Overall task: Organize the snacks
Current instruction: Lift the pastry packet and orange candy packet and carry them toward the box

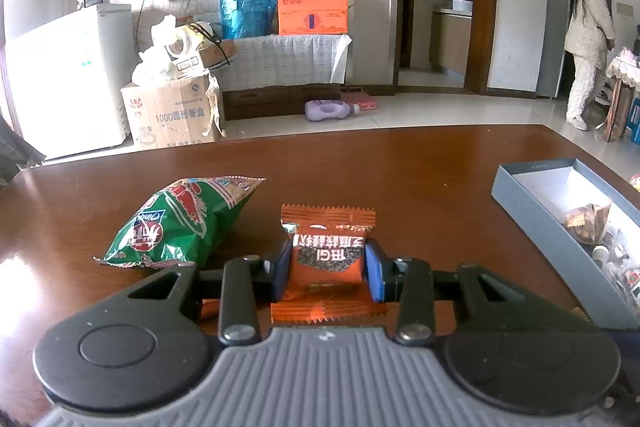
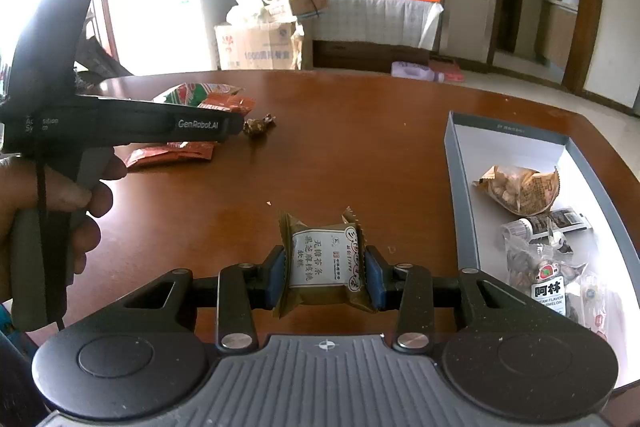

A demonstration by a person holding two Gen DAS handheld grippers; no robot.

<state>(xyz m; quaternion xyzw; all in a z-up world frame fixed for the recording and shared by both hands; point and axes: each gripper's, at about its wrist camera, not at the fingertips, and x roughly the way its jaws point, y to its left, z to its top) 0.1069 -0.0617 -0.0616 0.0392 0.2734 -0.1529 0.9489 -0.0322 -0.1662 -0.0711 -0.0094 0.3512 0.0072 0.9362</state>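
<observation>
Both grippers clamping snacks beside grey box (image 2: pixel 460 195)

Right gripper (image 2: pixel 326 273) w/ brown packet (image 2: pixel 324 263) is nearer; left gripper (image 1: pixel 326 269) is gripping orange packet (image 1: pixel 326 263), box off to its right.

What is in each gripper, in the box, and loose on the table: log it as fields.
left gripper: shut on orange packet
right gripper: shut on olive-brown packet
box: open, grey, holds several snack packets
table: green bag, red packets, small brown candy
</observation>
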